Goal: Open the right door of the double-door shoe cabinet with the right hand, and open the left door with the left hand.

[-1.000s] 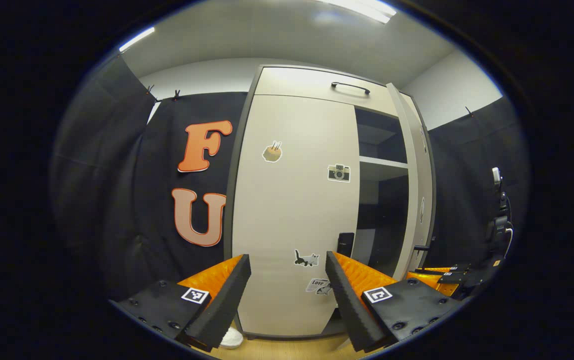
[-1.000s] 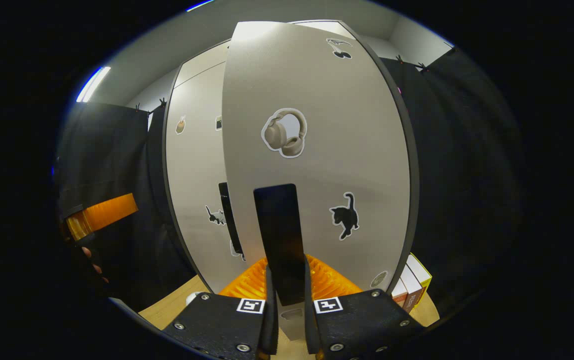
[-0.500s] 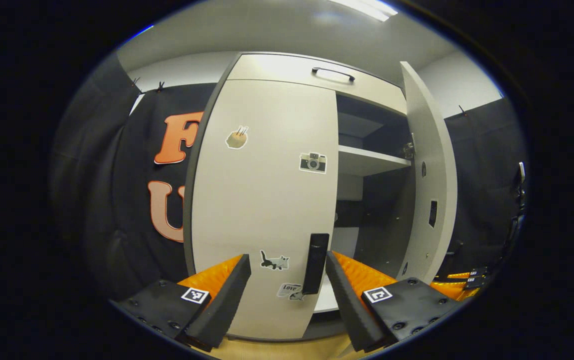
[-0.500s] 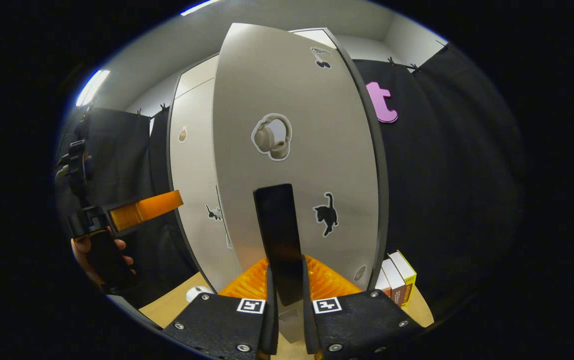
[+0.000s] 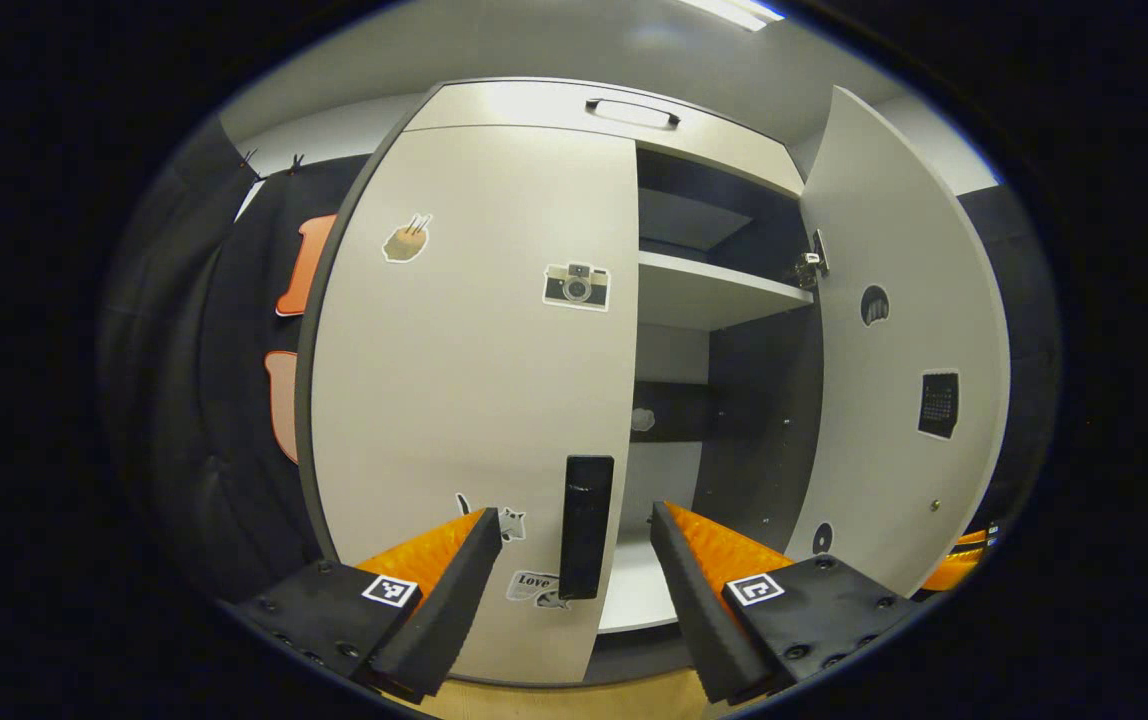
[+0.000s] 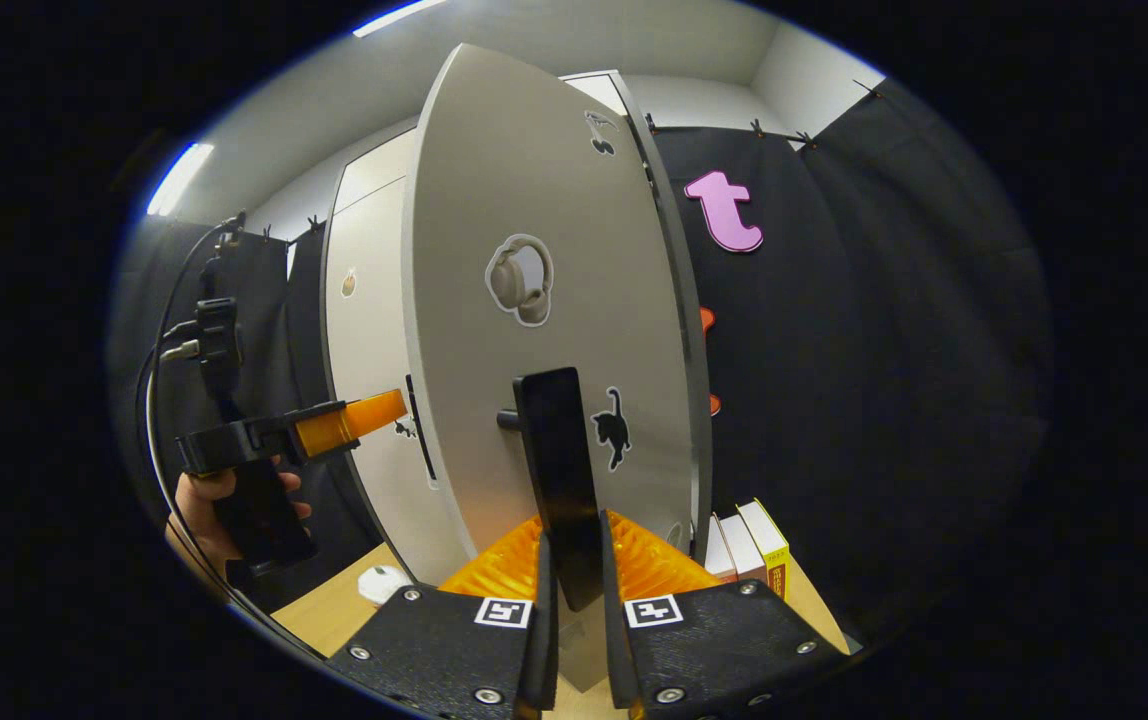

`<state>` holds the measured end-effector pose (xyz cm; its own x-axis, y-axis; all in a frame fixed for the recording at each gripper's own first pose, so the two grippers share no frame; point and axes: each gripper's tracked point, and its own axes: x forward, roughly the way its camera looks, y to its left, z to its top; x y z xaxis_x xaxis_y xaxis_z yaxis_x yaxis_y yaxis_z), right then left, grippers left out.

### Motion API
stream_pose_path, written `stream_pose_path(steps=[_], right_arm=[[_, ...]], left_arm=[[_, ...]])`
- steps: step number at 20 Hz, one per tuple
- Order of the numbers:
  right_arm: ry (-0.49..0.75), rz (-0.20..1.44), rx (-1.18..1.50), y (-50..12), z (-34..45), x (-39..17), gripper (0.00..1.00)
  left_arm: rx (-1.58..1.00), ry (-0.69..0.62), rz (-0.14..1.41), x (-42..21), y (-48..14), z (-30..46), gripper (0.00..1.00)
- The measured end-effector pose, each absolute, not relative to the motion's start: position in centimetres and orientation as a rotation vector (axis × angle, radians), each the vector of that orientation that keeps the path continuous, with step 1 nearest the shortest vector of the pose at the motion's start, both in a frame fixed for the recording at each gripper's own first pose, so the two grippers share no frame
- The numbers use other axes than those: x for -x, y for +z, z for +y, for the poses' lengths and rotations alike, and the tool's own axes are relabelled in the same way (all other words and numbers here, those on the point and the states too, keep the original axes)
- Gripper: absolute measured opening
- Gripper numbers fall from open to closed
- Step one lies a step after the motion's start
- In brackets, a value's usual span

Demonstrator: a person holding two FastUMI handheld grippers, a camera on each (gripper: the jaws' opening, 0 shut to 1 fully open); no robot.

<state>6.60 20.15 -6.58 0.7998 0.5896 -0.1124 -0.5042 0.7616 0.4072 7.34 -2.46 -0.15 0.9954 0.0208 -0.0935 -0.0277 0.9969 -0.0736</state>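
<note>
in the left gripper view the left gripper (image 5: 566,560) has its jaws spread wide, framing the black handle (image 5: 586,527) of the closed left door (image 5: 474,380); contact can't be told. the right door (image 5: 894,380) stands swung open.

in the right gripper view the right gripper (image 6: 574,600) has narrow jaws clamped on the right door's black handle (image 6: 559,460).

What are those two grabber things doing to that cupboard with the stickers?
A person is opening a shoe cabinet. The right gripper is clamped on the right door's handle, and that right door is swung wide open. The left gripper is open in front of the left door's handle; the left door is shut.
</note>
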Motion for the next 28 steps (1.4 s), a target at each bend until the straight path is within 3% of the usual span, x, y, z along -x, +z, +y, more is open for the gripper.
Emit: stream_pose_path(steps=[6,12,13,16,18,19,20,22,25,27,28], right_arm=[[0.540,0.302,-0.371,-8.5,18.4,-6.8,0.19],[0.378,0.271,-0.405,-8.5,14.9,-8.3,0.16],[0.353,0.264,-0.399,-8.6,14.1,-8.6,0.11],[0.379,0.264,-0.498,-8.1,14.0,-7.4,0.09],[0.384,0.272,-0.520,-8.2,13.8,-7.1,0.12],[0.374,0.272,-0.515,-8.5,13.4,-7.0,0.29],[0.366,0.265,-0.508,-8.5,12.9,-6.8,0.22],[0.344,0.242,-0.513,-8.3,11.9,-6.8,0.30],[0.339,0.246,-0.534,-8.5,11.0,-6.1,0.35],[0.365,0.266,-0.541,-8.7,11.1,-5.3,0.37],[0.378,0.268,-0.547,-8.5,11.3,-4.9,0.36]], left_arm=[[0.058,0.074,0.137,-10.1,-2.4,-1.9,0.96],[0.049,0.140,0.184,-11.5,-4.3,-0.7,0.96],[0.055,0.146,0.190,-11.6,-4.6,-0.5,0.97],[0.077,0.154,0.213,-12.3,-5.2,-0.4,0.96],[0.061,0.163,0.225,-12.7,-5.6,-0.5,0.96],[0.056,0.175,0.230,-12.9,-5.8,-0.2,0.96],[0.066,0.192,0.231,-13.1,-6.0,-0.2,0.96],[0.120,0.195,0.227,-13.5,-6.4,-0.9,0.96],[0.138,0.171,0.217,-13.5,-6.3,-1.6,0.91],[0.143,0.160,0.212,-13.6,-6.3,-1.5,0.71],[0.131,0.152,0.214,-13.5,-6.5,-1.4,0.67]])
